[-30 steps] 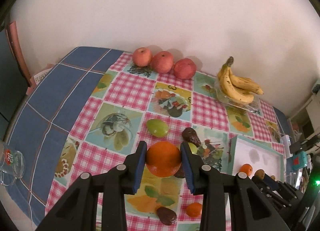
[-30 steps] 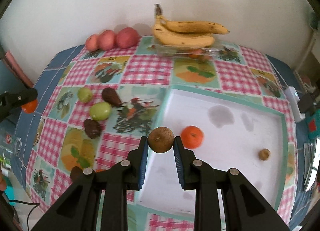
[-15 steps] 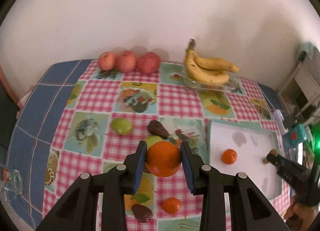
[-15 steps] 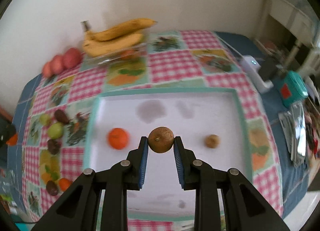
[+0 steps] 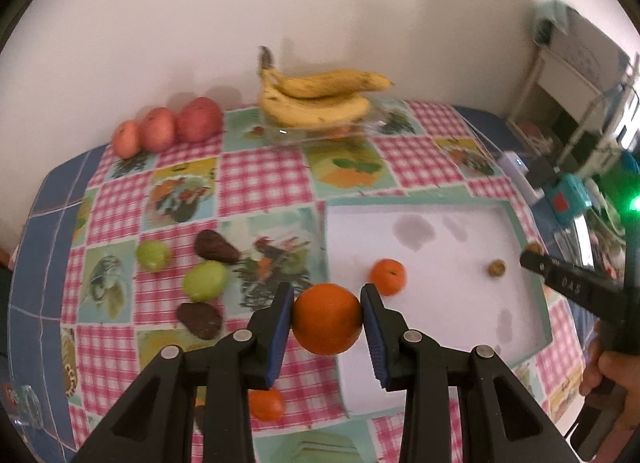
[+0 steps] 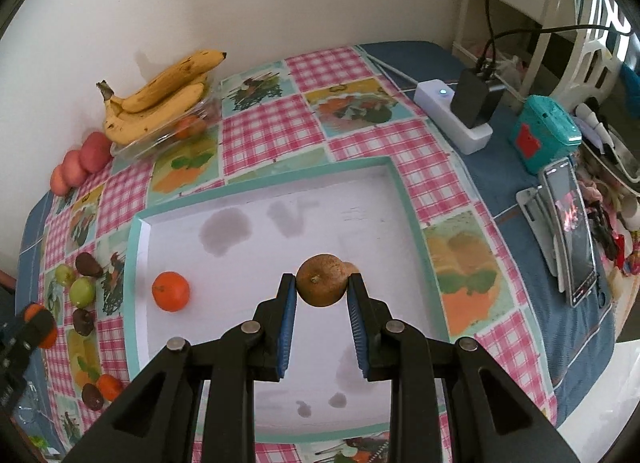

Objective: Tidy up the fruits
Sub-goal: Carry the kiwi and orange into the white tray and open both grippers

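My left gripper point(image 5: 326, 319) is shut on a large orange point(image 5: 326, 318), held above the left edge of the white tray point(image 5: 546, 327). My right gripper point(image 6: 321, 287) is shut on a brown round fruit point(image 6: 321, 279), held over the right part of the tray point(image 6: 132, 263). A small orange point(image 6: 171, 291) lies on the tray's left side. A small brown fruit point(image 5: 497, 267) rests near the tray's right rim; in the right wrist view it is mostly hidden behind the held fruit. Green fruits point(image 5: 205, 281) and dark avocados point(image 5: 215, 247) lie on the cloth left of the tray.
Bananas point(image 5: 316, 99) on a clear container and three red apples point(image 5: 168, 129) stand by the wall. A small orange point(image 5: 266, 403) lies near the front edge. A power strip point(image 6: 452, 119), teal box point(image 6: 546, 135) and phone on a stand point(image 6: 570, 231) sit right of the tray.
Both grippers swung rightward. The left one with its orange came from over the cloth to the tray's left edge. The right one carried the brown fruit further right, up to the small brown fruit.
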Tool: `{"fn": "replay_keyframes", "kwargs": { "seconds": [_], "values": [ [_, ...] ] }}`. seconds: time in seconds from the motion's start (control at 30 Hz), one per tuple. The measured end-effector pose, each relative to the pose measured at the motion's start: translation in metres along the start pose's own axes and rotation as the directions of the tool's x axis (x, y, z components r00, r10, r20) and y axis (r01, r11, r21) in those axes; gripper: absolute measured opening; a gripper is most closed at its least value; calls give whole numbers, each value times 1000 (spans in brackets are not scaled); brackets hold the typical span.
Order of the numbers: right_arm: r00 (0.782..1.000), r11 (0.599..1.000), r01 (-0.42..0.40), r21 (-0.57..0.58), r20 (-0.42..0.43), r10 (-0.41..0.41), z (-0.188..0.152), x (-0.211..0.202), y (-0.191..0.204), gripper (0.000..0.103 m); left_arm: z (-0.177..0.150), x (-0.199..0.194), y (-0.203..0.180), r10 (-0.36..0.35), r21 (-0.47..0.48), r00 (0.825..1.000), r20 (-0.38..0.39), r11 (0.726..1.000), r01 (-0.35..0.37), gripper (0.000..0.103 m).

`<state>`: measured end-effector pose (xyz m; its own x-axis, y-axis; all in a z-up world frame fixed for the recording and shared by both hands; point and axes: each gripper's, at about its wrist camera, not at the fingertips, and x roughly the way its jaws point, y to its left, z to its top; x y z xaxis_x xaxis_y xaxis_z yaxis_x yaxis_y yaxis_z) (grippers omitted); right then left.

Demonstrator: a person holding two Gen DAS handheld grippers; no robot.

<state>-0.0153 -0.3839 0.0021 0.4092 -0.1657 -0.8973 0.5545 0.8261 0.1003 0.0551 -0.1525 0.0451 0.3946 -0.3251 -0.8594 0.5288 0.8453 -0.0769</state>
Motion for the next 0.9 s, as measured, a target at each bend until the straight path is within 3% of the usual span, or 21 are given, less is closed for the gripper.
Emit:
{"fn": "replay_keyframes", "kwargs": {
  "seconds": [0.4, 0.57, 0.77, 0.9],
  "values": [
    [991, 1000, 9, -11, -132, -11, -10, 43, -2, 27, -19, 59, -40, -41, 97, 983, -178, 993, 59, 37],
    [986, 1000, 14, -9, -169, -15, -15, 56, -2, 27, -32, 85, -45, -4, 120, 967, -254, 992, 36, 37],
    [981, 1000, 18, -10, -194, -20, -18, 66, -1, 27, -42, 102, -46, -3, 122, 952, -305, 992, 42, 37],
    [977, 1000, 20, -13, -210, -22, -20, 72, 1, 27, -45, 103, -48, 3, 129, 952, -305, 991, 38, 37]
  ]
}}
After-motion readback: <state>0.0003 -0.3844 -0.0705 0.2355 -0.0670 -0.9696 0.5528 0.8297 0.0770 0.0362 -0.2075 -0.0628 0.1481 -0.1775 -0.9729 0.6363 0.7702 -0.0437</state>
